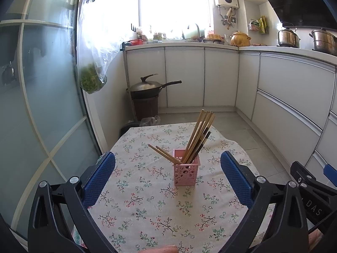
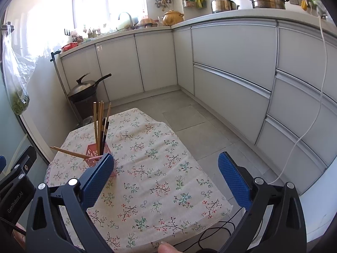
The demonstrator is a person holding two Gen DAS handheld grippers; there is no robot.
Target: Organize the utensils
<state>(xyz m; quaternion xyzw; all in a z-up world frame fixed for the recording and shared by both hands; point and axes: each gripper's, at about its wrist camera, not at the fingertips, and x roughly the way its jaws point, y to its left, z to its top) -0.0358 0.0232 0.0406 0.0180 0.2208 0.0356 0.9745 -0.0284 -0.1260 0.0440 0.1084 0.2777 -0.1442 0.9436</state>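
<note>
- My left gripper point(image 1: 167, 175) has its blue pads spread wide with nothing between them; the pink holder point(image 1: 186, 171) stands straight ahead, framed in the gap.
- My right gripper point(image 2: 166, 179) is equally wide apart and empty; from it the holder lies off to the left, half hidden behind the left pad.
- I judge the left hand nearer and better lined up.
- The holder sits on the floral tablecloth point(image 1: 147, 210) of the table, around its middle, nearer the left edge.
- Most chopsticks point(image 1: 200, 135) stand bundled, leaning up and right.
- Two stray chopsticks point(image 1: 163, 153) lie tilted over the holder's rim, long axis running out to the left; I would tidy those first.
</note>
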